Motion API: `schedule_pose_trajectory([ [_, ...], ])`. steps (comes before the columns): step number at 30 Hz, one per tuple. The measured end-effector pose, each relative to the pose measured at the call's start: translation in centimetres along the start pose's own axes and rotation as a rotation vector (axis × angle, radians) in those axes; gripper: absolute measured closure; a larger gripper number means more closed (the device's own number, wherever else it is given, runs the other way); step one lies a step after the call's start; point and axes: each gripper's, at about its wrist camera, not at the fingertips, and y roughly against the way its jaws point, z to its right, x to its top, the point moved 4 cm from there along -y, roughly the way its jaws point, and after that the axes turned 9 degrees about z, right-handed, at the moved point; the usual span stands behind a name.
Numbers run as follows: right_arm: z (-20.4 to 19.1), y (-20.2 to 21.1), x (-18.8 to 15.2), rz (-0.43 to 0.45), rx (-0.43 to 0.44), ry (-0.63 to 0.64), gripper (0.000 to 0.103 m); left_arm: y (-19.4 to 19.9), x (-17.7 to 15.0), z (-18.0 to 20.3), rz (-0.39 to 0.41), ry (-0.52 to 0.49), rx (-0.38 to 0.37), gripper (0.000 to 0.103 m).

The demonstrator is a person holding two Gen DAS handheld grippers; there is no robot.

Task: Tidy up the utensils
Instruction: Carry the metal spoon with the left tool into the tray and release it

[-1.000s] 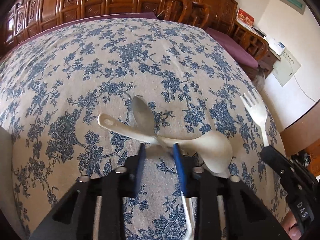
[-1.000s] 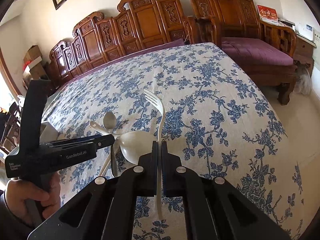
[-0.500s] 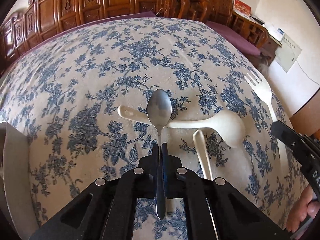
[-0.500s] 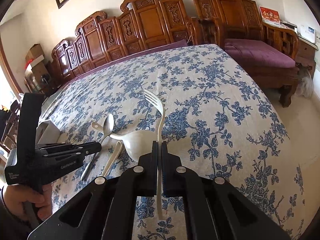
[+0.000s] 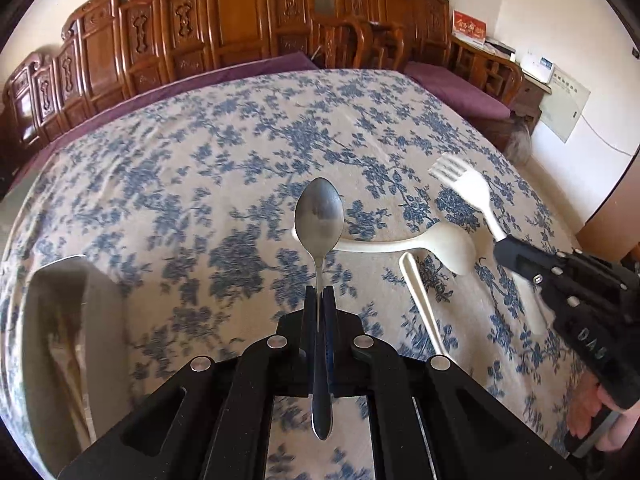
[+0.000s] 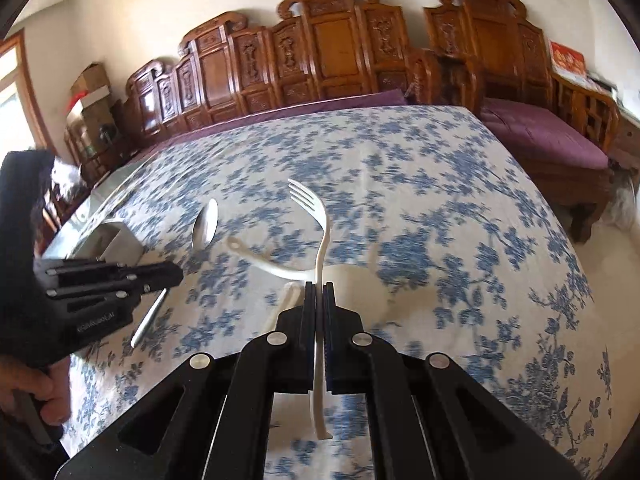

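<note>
Both grippers are now carrying a utensil above the table.
The left gripper [image 5: 319,294], just closed on the shiny metal spoon [image 5: 319,216], is lifting it off the blue-flowered tablecloth [image 5: 200,184]; the right gripper [image 6: 319,290] is keeping the white plastic fork [image 6: 320,236] clamped, near the white ladle [image 5: 436,242].

Metal spoon [image 5: 319,220] newly off the tablecloth [image 5: 200,168], in closed left tongs [image 5: 319,300]

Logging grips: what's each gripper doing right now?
Left gripper: closed on the metal spoon.
Right gripper: closed on the white fork.
</note>
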Motion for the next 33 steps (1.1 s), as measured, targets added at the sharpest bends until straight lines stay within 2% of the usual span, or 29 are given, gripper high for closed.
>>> schedule_pose_trajectory([
  [10, -6.0, 0.2, 0.1, -0.007, 0.048, 0.035, 0.099, 4.6, -0.8, -5.0, 0.032, 0.037, 0.028, 0.1],
  [19, -9.0, 1.2, 0.3, 0.003, 0.047, 0.057, 0.099, 7.9, -1.7, -9.1, 0.052, 0.06, 0.055, 0.1],
  [25, -10.2, 2.1, -1.9, -0.031, 0.025, 0.072, 0.099, 10.3, -2.3, -11.1, 0.067, 0.069, 0.063, 0.1],
  [33, -12.3, 4.1, -3.2, -0.031, 0.035, 0.086, 0.099, 12.1, -3.6, -13.7, 0.064, 0.082, 0.079, 0.1],
])
